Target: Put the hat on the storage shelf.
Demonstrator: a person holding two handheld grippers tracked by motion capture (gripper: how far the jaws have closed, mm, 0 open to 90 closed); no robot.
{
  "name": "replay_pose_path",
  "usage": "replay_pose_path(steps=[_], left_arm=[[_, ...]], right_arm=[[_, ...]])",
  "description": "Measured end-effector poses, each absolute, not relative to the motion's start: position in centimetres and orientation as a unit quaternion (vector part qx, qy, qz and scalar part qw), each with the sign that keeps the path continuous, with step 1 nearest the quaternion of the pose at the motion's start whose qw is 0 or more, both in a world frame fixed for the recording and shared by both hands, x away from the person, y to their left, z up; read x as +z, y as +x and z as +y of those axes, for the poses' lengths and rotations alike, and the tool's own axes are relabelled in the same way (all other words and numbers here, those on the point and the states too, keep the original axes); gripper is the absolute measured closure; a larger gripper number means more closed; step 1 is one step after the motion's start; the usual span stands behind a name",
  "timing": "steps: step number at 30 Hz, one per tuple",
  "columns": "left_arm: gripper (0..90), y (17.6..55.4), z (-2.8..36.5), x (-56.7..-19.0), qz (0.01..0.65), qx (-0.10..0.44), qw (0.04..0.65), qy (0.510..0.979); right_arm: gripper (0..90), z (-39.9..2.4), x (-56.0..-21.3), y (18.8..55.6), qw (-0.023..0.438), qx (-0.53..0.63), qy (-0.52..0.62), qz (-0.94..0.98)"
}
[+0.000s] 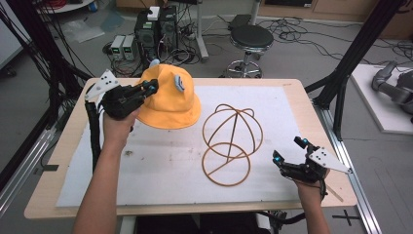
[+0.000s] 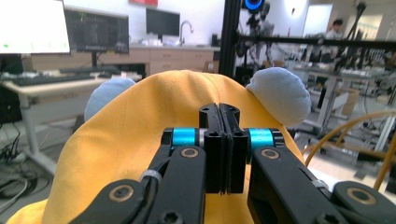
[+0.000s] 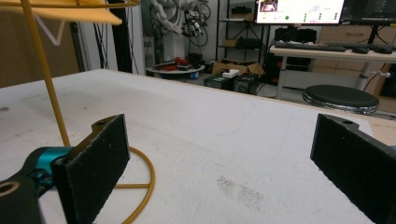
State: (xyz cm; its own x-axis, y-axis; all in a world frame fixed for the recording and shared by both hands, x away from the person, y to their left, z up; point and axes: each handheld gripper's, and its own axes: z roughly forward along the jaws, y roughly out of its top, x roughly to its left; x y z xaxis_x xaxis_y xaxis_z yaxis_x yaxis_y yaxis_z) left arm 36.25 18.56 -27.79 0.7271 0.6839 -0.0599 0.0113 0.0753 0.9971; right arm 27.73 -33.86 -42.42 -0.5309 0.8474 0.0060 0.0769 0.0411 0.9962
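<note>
High view: a wooden table [image 1: 68, 146] topped with a white mat [image 1: 160, 165]; on the mat's far left lies an orange hat [image 1: 170, 100] with pale blue ears, and just to its right — apart from it — stands an orange wire hat stand [image 1: 231, 144], a domed cage over a ring base; the left gripper [image 1: 151, 87] is at the hat's left side, over the brim, its jaws drawn together; the right gripper [image 1: 290, 151] rests low near the table's right front edge, jaws spread, well apart from the hat and near the stand's base; a round black stool [image 1: 251, 39] and computer towers [image 1: 156, 29] stand on the floor beyond the table.

Left gripper view: the left gripper [image 2: 219, 140] has both black jaws pressed flat against each other; the orange hat [image 2: 140, 130] rises directly behind and around them, its blue ear [image 2: 280, 95] at upper right; whether fabric is pinched between the jaws cannot be told; monitors [image 2: 95, 30] stand on a desk behind.

Right gripper view: the right gripper [image 3: 219, 154] is released — its two jaws stand wide apart with bare white mat [image 3: 233, 140] between them; the wire stand [image 3: 46, 84] rises at left, its base ring passing behind the left jaw; the stool [image 3: 341, 98] is beyond the table.
</note>
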Motion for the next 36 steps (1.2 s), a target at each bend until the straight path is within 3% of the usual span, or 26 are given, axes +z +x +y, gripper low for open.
replay_pose_path(steps=[12,20,36], left_arm=[[88.7,35.0,15.6,-23.3,0.248,0.273,0.713,0.596],[88.7,33.5,12.8,-21.5,0.211,0.257,0.746,0.577],[88.6,30.8,6.9,-22.4,0.148,0.241,0.750,0.598]], right_arm=[[4.2,-33.8,-42.5,27.7,0.320,0.593,0.362,0.644],[4.2,-34.1,-42.5,27.7,0.321,0.596,0.364,0.639],[4.2,-34.6,-42.5,27.7,0.320,0.600,0.371,0.632]])
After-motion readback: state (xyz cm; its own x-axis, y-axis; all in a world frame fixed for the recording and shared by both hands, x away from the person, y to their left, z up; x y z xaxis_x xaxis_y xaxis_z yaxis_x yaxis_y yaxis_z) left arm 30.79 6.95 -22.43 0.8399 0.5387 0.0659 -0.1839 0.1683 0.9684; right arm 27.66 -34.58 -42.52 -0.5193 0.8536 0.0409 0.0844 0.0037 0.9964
